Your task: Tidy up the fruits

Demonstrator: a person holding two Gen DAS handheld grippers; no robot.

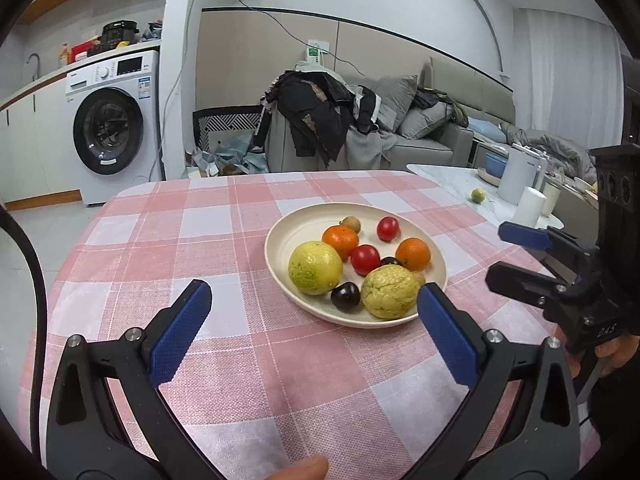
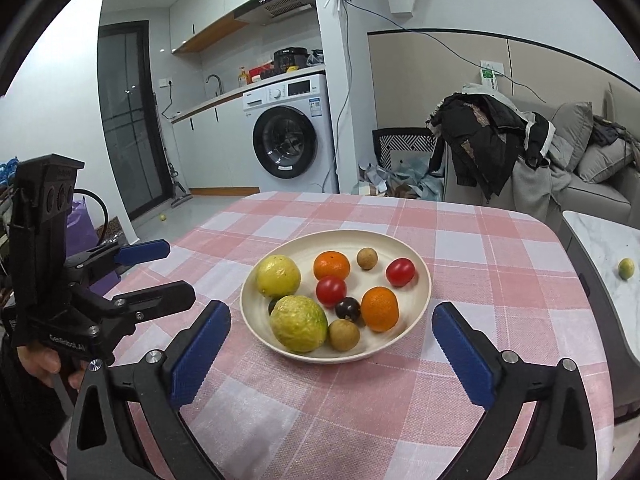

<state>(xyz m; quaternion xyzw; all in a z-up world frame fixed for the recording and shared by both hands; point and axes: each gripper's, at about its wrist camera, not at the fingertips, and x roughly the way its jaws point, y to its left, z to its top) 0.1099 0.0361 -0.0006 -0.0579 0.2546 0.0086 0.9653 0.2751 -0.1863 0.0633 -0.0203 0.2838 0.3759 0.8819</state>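
Counter under pink-and-white checked cloth (image 2: pixel 400 400): one round cream plate (image 2: pixel 304 248), set toward the far right corner.

Plate contents: two large yellow-green citrus fruits (image 2: pixel 298 323), two small oranges (image 2: pixel 379 308), two red cherry tomatoes (image 2: pixel 331 290), two dark purple round fruits (image 2: pixel 347 308), two small brown round fruits (image 2: pixel 343 334).

Left tongs (image 1: pixel 312 328): blue-padded, spread wide, empty, at the plate's near rim.

Right tongs (image 2: pixel 332 356): spread wide, empty, near rim between the pads, untouched.
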